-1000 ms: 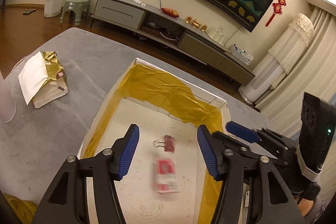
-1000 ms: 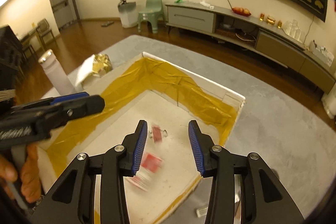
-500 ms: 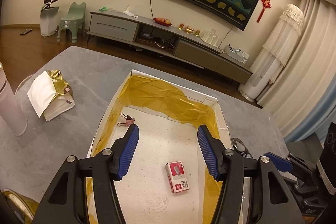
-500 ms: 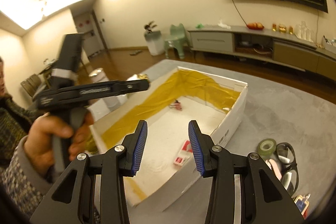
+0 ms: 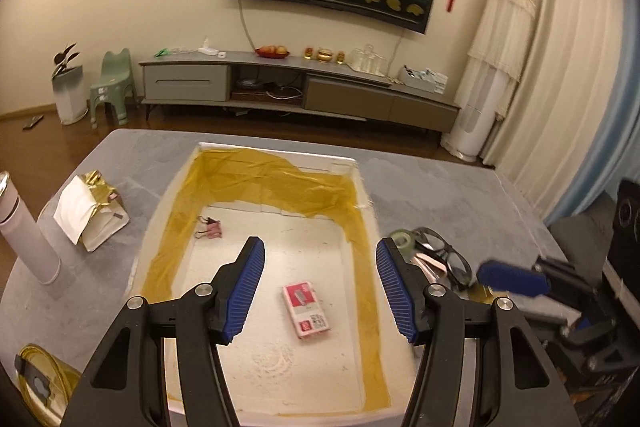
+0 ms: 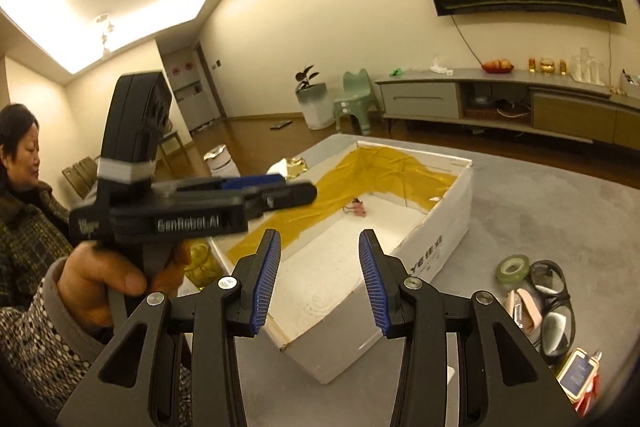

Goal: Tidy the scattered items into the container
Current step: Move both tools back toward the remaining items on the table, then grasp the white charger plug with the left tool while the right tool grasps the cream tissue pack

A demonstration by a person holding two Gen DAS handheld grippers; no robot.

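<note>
On the grey table (image 5: 460, 195) at nine o'clock in the left wrist view stands a white bottle (image 5: 24, 227), upright, its top cut by the frame edge. Just right of it lies a crumpled white-and-gold paper bag (image 5: 90, 211). The white box (image 5: 362, 183), lined with yellow tape, fills the centre, its long axis running from six o'clock to twelve o'clock. Inside, a pink binder clip (image 5: 212, 228) lies near the ten o'clock corner, its wire handles pointing toward nine o'clock. The red-and-white staple box (image 5: 306, 309) lies flat on the box floor, long axis tilted from eleven toward five o'clock. The left gripper (image 5: 320, 287) hovers above it with fingers spread wide and nothing between them.

Outside the box at three o'clock sit a roll of green tape (image 5: 404, 239) and black glasses (image 5: 448, 259), partly hidden by the left gripper's right finger. A pink item beneath the glasses is hard to make out.

In the right wrist view the right gripper (image 6: 320, 281) is over the box's near corner, fingers spread and empty. A hand (image 6: 108, 275) holds the other gripper at nine o'clock. At five o'clock a gold-edged small item (image 6: 576, 375) is cut off by the frame.
</note>
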